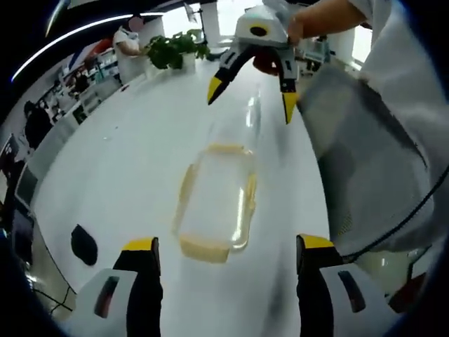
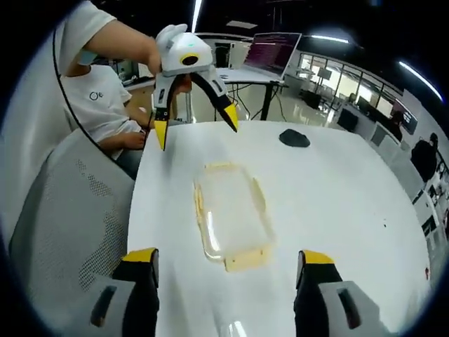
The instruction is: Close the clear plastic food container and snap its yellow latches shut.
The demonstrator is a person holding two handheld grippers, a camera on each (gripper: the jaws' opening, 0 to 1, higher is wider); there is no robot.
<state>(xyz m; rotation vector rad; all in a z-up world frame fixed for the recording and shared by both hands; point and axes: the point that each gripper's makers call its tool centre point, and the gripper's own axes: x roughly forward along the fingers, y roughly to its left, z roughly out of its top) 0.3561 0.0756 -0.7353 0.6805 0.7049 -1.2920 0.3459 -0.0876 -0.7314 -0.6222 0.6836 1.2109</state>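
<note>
The clear container (image 1: pixel 214 203) lies flat on the white table (image 1: pixel 126 161), between the two grippers, its yellow latches (image 2: pixel 245 260) hanging loose around the rim. Both the left gripper (image 1: pixel 228 246) and the right gripper (image 2: pixel 224 260) hover above it with jaws spread wide, pinching nothing. A dark object (image 2: pixel 295 137) sits well apart, and a mesh chair (image 2: pixel 63 210) stands beside the table. To do this well, I'd steady the box with one gripper while the other presses each latch down squarely
</note>
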